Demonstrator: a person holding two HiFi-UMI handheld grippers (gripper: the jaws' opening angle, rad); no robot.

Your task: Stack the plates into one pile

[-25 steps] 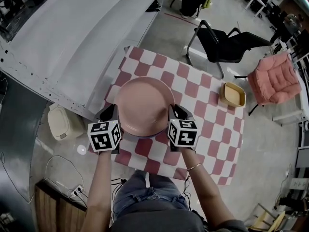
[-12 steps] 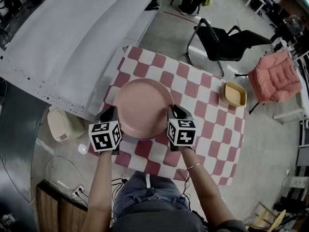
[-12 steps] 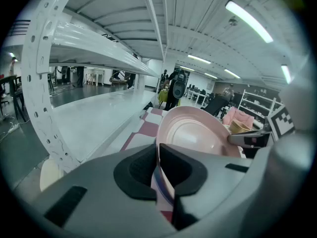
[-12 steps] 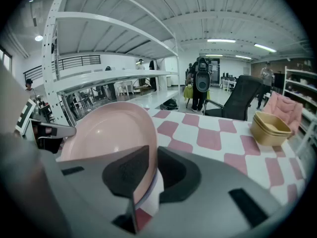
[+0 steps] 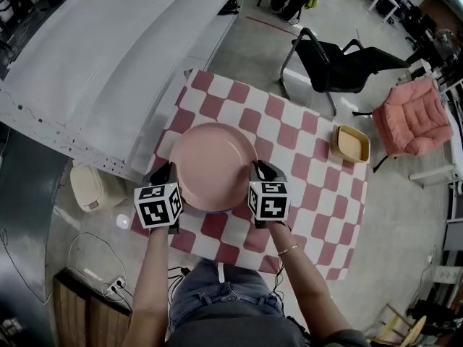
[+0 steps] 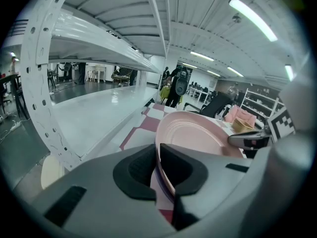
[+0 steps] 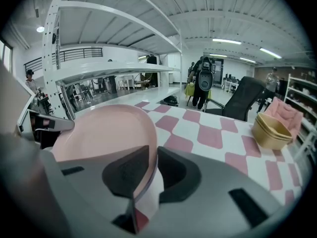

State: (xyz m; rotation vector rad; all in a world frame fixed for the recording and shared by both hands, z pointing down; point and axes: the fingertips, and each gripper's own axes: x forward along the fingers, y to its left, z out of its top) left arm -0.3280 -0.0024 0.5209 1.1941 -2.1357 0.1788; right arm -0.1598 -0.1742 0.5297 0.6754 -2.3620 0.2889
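Note:
A large pink plate (image 5: 213, 166) lies level over the red-and-white checked table (image 5: 318, 194), held from both sides. My left gripper (image 5: 168, 172) grips its left rim and my right gripper (image 5: 259, 170) its right rim. In the left gripper view the pink plate (image 6: 193, 138) passes between the pads of the left gripper (image 6: 157, 155), whose jaws have just been opening; the rim still fills the gap. A purple rim (image 6: 165, 188) shows right under it. In the right gripper view the right gripper (image 7: 153, 165) is shut on the plate (image 7: 99, 133).
A small yellow bowl (image 5: 350, 144) stands near the table's far right edge. Beyond the table are a black chair (image 5: 340, 60) and a pink cushioned chair (image 5: 412, 118). A white shelf slab (image 5: 108, 56) runs along the left, with a cream bin (image 5: 90, 183) on the floor.
The plate and both grippers have sunk a little toward the table. The purple edge seen under the plate's near side a second ago is now hidden in the head view.

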